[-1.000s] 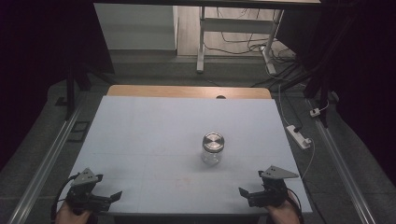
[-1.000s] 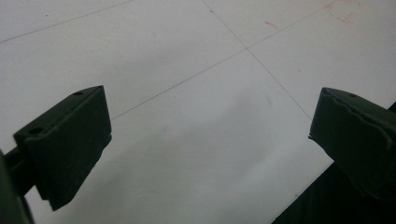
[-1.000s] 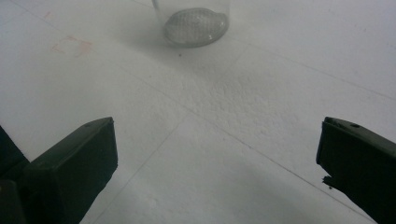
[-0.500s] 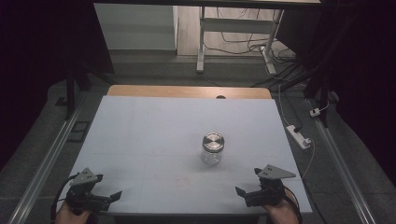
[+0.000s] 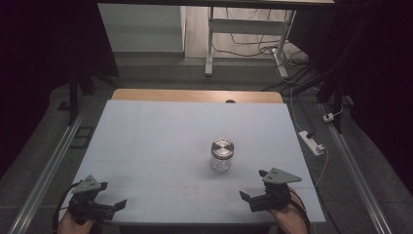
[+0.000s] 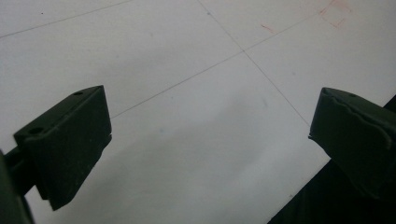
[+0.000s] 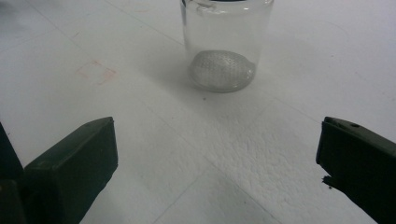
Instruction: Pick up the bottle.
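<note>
- While both hands sit at the near edge, table [image 5: 146, 141] is bare except for one item, so approach looks unobstructed.
- Jar [image 5: 222, 155], metal lid on, stands upright right of centre, nearest the right gripper [image 5: 258, 197].
- Right gripper: jaws spread wide, nothing held, aimed at jar.
- Left gripper [image 5: 104, 207]: released, parked near-left.

No readable text, label, brand or number can be made out on anything in the pictures.
</note>
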A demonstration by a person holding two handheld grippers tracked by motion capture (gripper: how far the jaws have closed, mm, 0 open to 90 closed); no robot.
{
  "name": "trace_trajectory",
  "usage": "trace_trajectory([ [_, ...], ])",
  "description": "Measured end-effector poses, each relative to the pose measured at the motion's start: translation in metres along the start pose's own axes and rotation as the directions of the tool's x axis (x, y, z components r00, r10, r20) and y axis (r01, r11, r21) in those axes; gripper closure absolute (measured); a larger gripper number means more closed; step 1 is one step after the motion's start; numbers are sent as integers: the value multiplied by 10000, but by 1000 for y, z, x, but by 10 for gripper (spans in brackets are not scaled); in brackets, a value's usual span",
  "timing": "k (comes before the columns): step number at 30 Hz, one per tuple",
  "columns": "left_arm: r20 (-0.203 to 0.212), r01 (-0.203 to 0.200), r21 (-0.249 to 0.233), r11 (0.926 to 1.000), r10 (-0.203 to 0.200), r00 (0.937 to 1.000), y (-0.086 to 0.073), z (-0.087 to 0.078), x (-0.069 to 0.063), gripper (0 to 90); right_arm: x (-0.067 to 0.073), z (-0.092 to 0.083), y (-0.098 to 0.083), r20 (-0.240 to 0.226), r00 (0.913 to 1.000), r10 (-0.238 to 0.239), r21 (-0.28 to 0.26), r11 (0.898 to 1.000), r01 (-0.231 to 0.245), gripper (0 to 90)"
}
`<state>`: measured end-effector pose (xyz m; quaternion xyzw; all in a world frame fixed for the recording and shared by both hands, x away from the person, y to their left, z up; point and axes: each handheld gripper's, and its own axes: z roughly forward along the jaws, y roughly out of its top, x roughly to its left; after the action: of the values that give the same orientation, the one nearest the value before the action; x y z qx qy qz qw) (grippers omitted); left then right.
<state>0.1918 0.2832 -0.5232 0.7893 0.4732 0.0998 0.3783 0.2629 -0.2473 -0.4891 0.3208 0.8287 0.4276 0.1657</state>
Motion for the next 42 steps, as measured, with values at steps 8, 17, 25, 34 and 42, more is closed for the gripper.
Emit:
trace_trajectory([
  [8,35,36,-32,10000,-36,10000,0,0,1,0,1,13,10,-207,9998,-23,-83,10000,22,0],
  [17,72,61,-81,9999,-61,10000,0,-1,1,0,-2,29,19,-576,9981,-204,49,9998,208,0],
  [25,101,76,-74,9999,-75,9999,0,-1,1,0,-5,45,27,-698,9973,-211,186,9996,224,0],
  [34,119,102,-66,9999,-101,9999,0,-1,2,0,-13,59,40,-838,9961,284,216,9994,-266,0],
  [42,141,123,-75,9999,-122,9998,0,-1,2,0,-15,77,51,-612,9981,7,270,9996,10,0],
])
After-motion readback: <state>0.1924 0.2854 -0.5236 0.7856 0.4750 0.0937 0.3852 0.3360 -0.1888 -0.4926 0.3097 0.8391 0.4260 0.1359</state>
